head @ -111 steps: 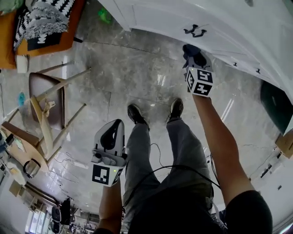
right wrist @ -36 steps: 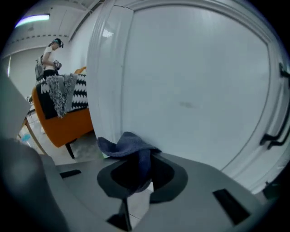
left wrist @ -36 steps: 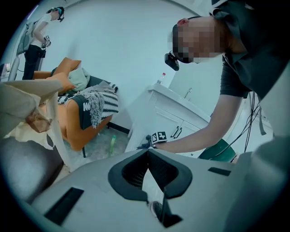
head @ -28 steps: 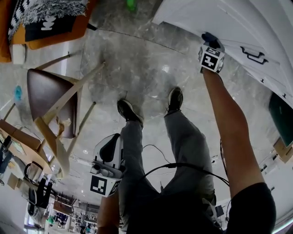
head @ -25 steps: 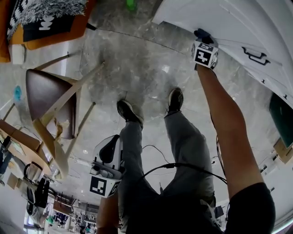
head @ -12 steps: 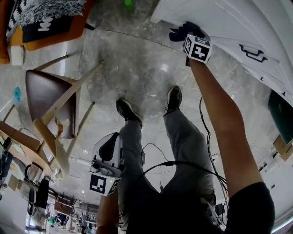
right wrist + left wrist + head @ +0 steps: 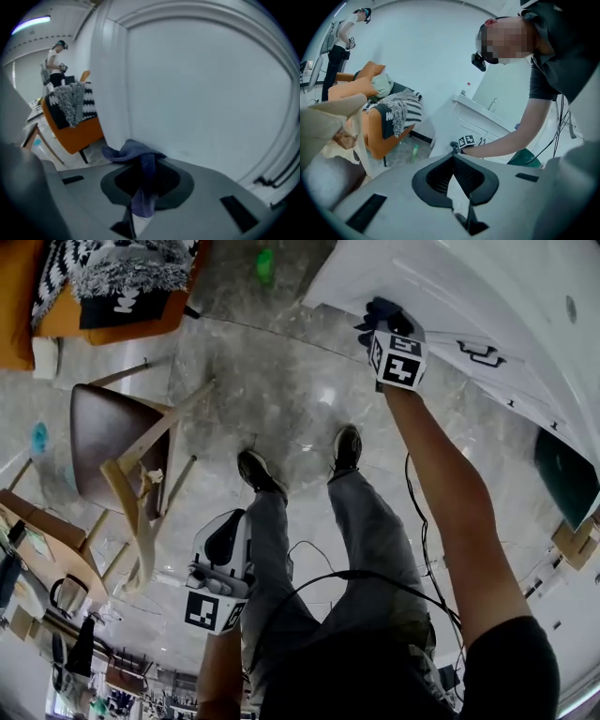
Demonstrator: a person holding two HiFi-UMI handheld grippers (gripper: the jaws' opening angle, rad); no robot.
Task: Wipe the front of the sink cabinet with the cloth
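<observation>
High in the head view, the right gripper pinches the blue cloth, its length running along the jaws, bunched end on the white sink cabinet front; the left gripper, lower left, is closed, empty.

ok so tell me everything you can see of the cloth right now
The cloth is dark blue-purple and soft, with a ribbed look like microfibre. It is crumpled into a bunch just ahead of the right gripper, whose jaws are shut on it, and a strip trails back between them. The bunch appears pressed against the white cabinet front, low down near the panel's left edge. In the head view it shows only as a dark wad at the gripper's tip.
</observation>
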